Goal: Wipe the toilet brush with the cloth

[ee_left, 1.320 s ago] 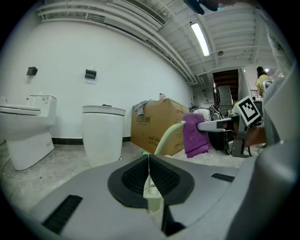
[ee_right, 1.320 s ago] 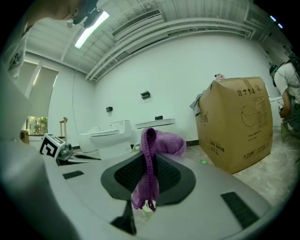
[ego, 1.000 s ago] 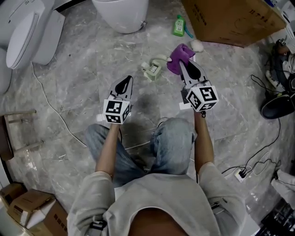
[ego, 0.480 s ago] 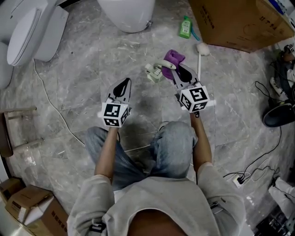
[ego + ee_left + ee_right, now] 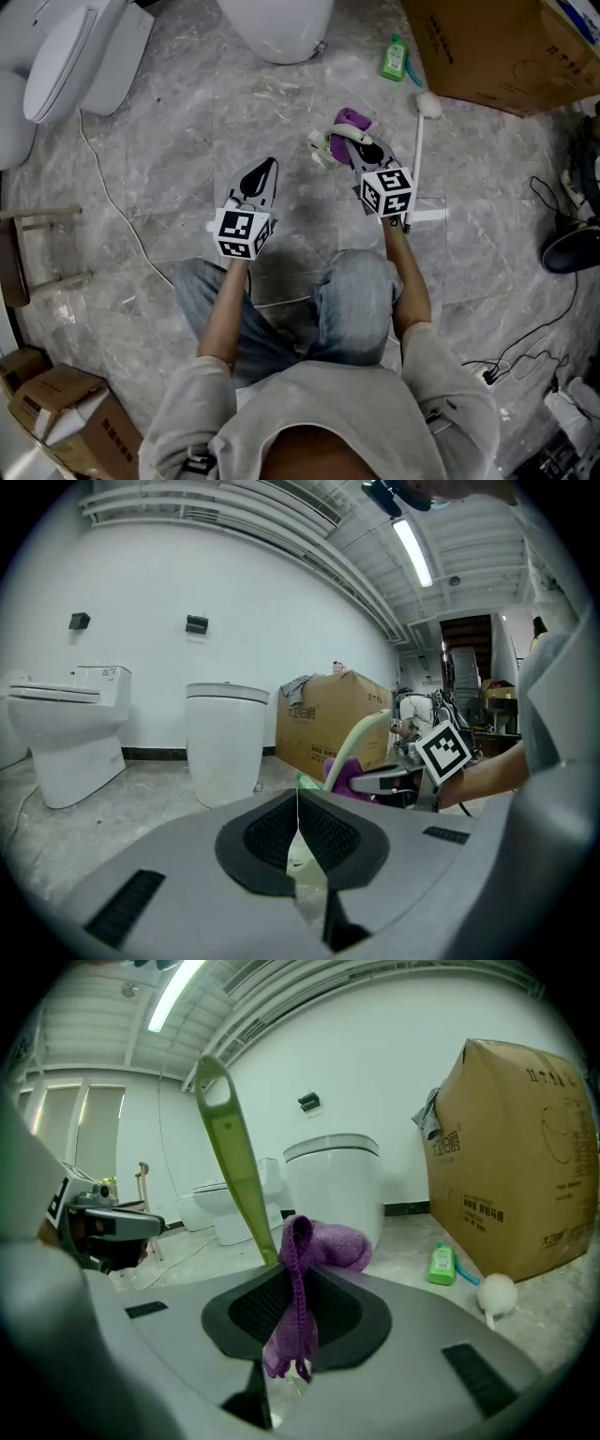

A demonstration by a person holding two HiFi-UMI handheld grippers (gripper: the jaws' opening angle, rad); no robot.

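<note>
Two tongs show, the left tongs (image 5: 268, 167) and the right tongs (image 5: 354, 141), with one purple cloth (image 5: 349, 120), one green-handled toilet brush (image 5: 232, 1162) and one white ball-headed stick (image 5: 427, 104). On the floor (image 5: 178, 141) are two toilets, a lidded toilet (image 5: 70, 56) and a round toilet (image 5: 277, 26), and one green bottle (image 5: 394, 58). There is one large cardboard box (image 5: 497, 47) and at least two smaller boxes (image 5: 61, 398).

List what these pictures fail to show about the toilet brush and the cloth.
- Lower end of the toilet brush: right gripper view, hidden behind the right gripper and the cloth; left gripper view, behind the left gripper.
- Whether the cloth touches the brush: head view, too small and overlapped by the right gripper.
- Label of the green bottle: too small to read in any view.
</note>
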